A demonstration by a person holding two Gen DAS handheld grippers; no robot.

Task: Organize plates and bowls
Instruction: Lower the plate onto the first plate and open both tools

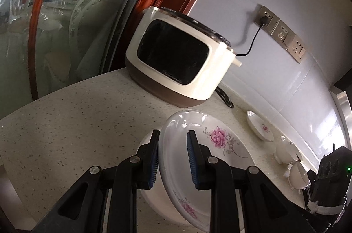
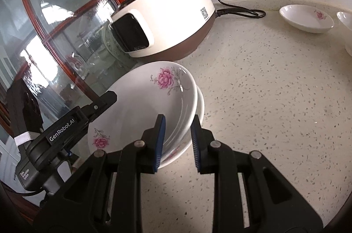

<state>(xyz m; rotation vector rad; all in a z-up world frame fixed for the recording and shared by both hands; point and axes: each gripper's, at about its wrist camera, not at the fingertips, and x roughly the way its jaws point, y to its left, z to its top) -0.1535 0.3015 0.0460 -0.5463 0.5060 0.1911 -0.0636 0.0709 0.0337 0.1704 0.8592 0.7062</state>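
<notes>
A flowered plate [image 2: 143, 105] is held tilted above a second plate [image 2: 199, 105] on the speckled counter [image 2: 275, 111], just in front of the cream cooker [image 2: 167, 19]. At its left edge the left gripper [image 1: 172, 158] is clamped on the rim, one pad on each face. At its right edge the right gripper [image 2: 178, 140] is likewise closed on the rim. Further right a small flowered dish [image 2: 305, 19] is seen by the wall, well apart

"GenRobot.AI" on the left gripper [image 2: 103, 100]'s black body.
</notes>
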